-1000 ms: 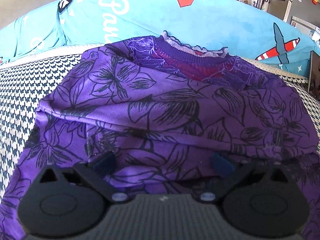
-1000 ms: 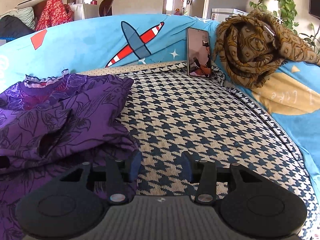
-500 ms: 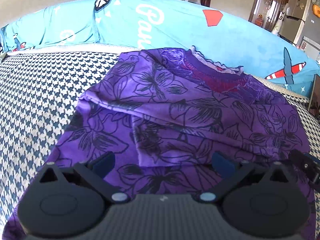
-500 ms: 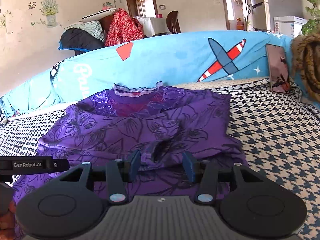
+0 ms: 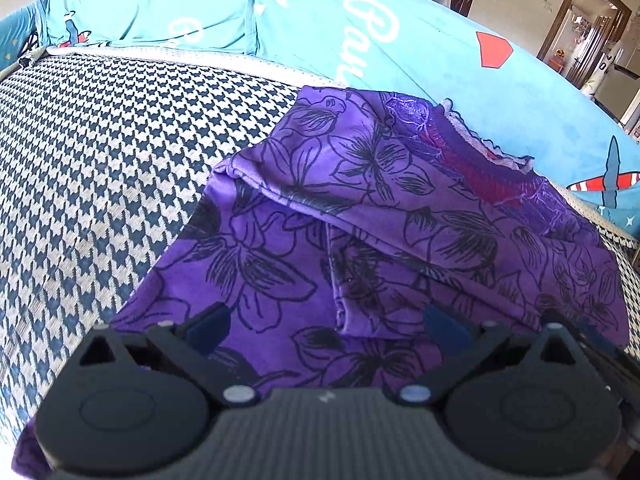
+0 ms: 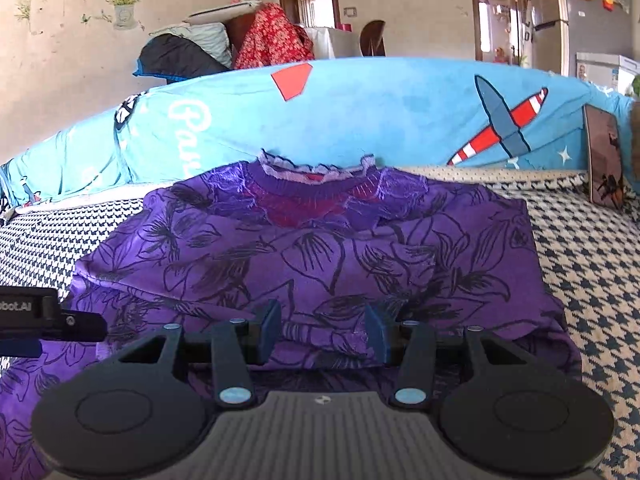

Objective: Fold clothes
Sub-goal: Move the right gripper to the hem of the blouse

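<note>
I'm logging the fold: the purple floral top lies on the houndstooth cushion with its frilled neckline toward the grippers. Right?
Not quite. In the right wrist view the purple floral top lies on the houndstooth cushion, but its frilled neckline points away from the grippers, toward the blue backrest.

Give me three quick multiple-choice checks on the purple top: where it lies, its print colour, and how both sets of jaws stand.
1. The purple top lies on:
A. the houndstooth cushion
B. a wooden chair
C. the floor

2. Its flower print is drawn in:
A. white
B. black
C. yellow

3. The jaws of the left gripper and right gripper are:
A. both shut on cloth
B. left shut, right apart
C. both apart, nothing pinched

Answers:
1. A, checked fabric shows on both sides of the top.
2. B, dark outlines cover the purple cloth.
3. C, in each wrist view the garment shows through a clear gap between the blue pads.
</note>
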